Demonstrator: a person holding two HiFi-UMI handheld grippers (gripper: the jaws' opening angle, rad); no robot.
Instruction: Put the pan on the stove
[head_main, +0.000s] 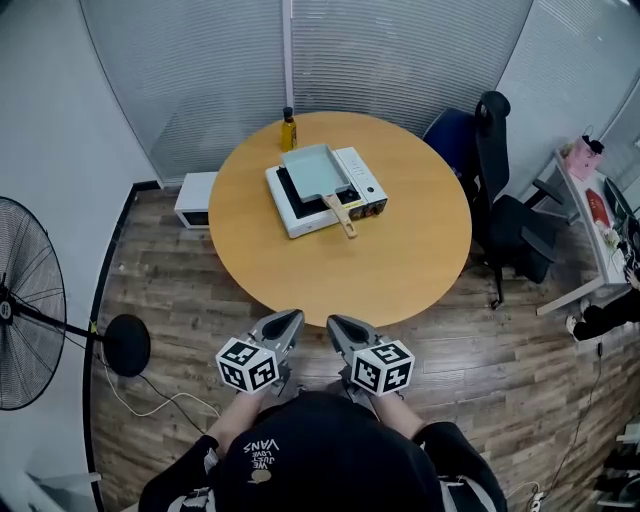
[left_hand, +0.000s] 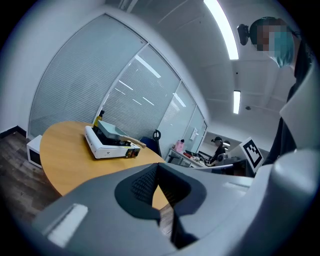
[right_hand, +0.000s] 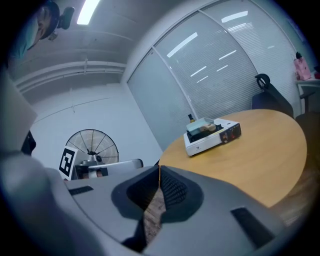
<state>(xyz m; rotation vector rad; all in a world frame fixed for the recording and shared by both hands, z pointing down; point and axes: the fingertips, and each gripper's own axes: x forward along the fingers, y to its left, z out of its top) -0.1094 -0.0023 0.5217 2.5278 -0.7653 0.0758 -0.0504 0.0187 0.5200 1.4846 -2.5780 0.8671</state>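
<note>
A pale green square pan (head_main: 314, 170) with a wooden handle (head_main: 341, 213) rests on the white portable stove (head_main: 306, 213) on the round wooden table (head_main: 400, 260). The pan (left_hand: 111, 130) shows on the stove (left_hand: 107, 149) in the left gripper view, and the pan (right_hand: 206, 123) sits atop the stove (right_hand: 209, 139) in the right gripper view. My left gripper (head_main: 293, 322) and right gripper (head_main: 333, 326) hang side by side off the table's near edge, far from the stove. Both are shut with nothing between the tips: left gripper (left_hand: 158, 165), right gripper (right_hand: 159, 167).
A yellow bottle (head_main: 288, 130) stands behind the stove. A white box (head_main: 194, 199) sits on the wooden floor at the left, near a standing fan (head_main: 30, 305). Black office chairs (head_main: 500, 190) and a desk (head_main: 590, 220) stand to the right. Glass walls with blinds close the back.
</note>
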